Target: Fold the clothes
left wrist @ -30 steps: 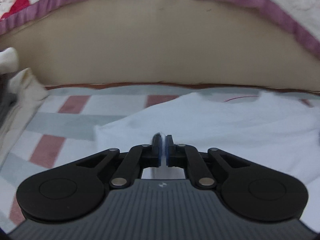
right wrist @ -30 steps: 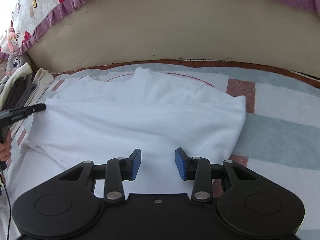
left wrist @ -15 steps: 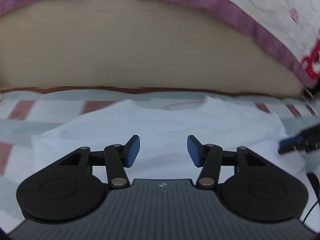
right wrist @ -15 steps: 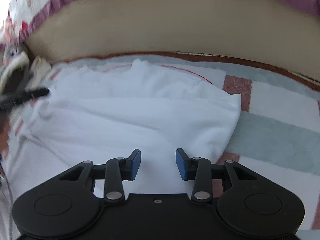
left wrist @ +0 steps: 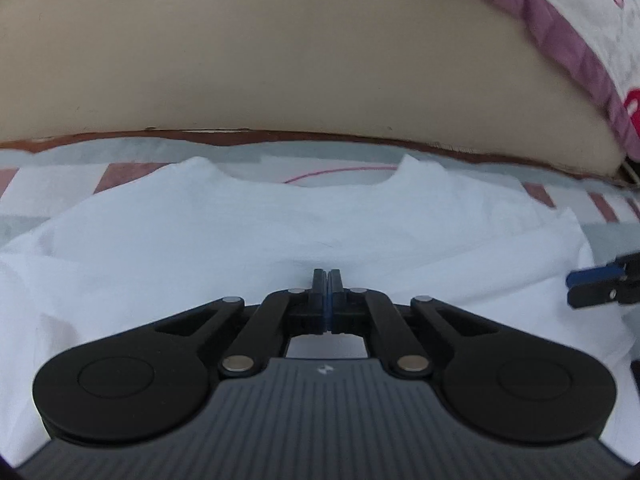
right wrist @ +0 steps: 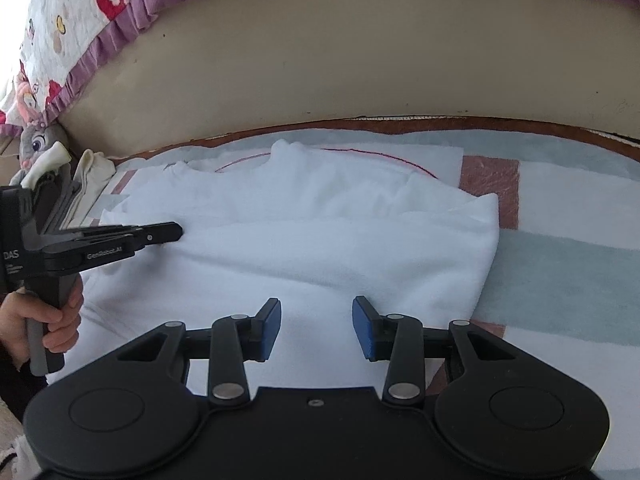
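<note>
Beige padded headboard backs a checked bedspread where the white fabric T-shirt lies partly folded. Over the shirt, the left gripper is pressed together holding nothing, and the right gripper stands apart.

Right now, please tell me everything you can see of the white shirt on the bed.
The shirt is plain white, soft, slightly fuzzy cloth. It lies flat on the striped bed cover, collar towards the beige headboard, its near part folded up over the body in a thick layer with a rounded right edge. Mild wrinkles show. The left claw, shut, hangs at its left part; whether it pinches cloth I cannot tell. The right claw is open over its near edge.
</note>
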Demonstrator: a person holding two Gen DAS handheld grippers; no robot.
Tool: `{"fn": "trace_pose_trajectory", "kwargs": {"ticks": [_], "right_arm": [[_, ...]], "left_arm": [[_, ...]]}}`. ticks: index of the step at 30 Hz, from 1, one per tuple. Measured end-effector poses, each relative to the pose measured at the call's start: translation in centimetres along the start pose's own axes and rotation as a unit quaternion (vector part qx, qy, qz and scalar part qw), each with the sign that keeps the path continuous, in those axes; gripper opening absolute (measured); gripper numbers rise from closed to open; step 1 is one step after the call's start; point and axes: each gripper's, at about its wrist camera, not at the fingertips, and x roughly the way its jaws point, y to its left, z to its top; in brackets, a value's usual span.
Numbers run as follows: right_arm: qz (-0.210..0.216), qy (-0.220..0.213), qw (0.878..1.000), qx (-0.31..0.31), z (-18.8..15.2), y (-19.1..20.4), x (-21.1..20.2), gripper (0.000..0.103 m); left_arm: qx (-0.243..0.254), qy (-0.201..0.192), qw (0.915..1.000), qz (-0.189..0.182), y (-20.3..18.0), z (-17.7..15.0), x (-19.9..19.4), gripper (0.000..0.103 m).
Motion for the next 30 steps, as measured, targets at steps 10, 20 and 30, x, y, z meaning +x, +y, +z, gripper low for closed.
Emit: {"fn": "trace_pose_trajectory", "kwargs": {"ticks": [10, 20, 30], "right_arm": [[0.018, -0.011, 0.999, 0.025, -0.3, -0.8, 0.0, 0.045], [0.011, -0.015, 1.000, 0.023, -0.7, -0.6, -0.1, 0.045], [-0.010, -0.020, 1.000, 0.002, 0.1, 0.5, -1.4, 0.046]], "left_arm": [[-0.064, -0.037, 0.9935, 0.087, 4.9, -0.9, -7.0, 0.000], [-0.097, -0.021, 0.9631, 0.250, 14.8, -7.8, -23.2, 0.000], [-0.191, 0.064, 0.8597, 0.469, 25.4, -12.2, -33.2, 0.063]]}}
